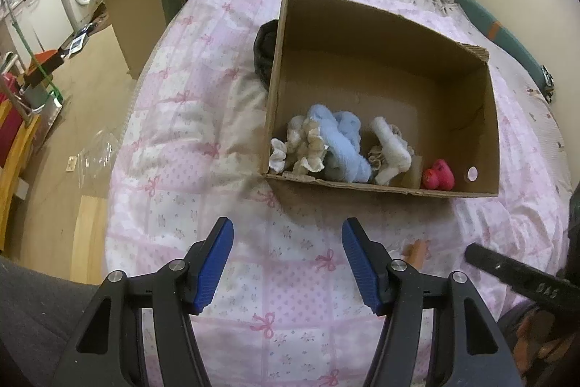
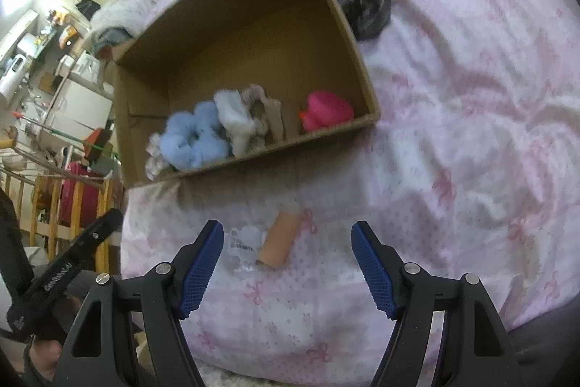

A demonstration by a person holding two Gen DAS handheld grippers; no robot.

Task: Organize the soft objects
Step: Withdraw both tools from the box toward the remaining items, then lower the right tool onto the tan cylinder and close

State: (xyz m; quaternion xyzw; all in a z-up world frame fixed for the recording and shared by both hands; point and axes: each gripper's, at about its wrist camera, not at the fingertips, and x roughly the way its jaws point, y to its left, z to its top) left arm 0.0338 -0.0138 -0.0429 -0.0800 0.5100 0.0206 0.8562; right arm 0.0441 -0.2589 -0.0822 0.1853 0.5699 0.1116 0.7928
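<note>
From the left wrist we look down on a bed with a pink quilt [image 1: 203,118]. Our left gripper [image 1: 288,263] hangs over bare quilt with its blue pads apart and nothing between them. Ahead sits an open cardboard box [image 1: 384,35]. Along its near wall we see a blue scrunchie [image 1: 339,144], a cream ruffled scrunchie [image 1: 304,147], a white scrunchie [image 1: 393,147] and a pink rubber duck [image 1: 438,175]. A black bundle [image 1: 264,49] lies against the box's outside left wall. A tan tube [image 1: 417,251] peeks out beside the right finger.

From the right wrist, our right gripper [image 2: 288,263] also stands wide open and empty. The tan tube [image 2: 281,243] lies on the quilt just ahead, between the fingers' lines and nearer the left one, beside a clear wrapper [image 2: 243,247]. The box [image 2: 253,24] stands beyond, with the same soft things and the duck [image 2: 326,111] inside.
</note>
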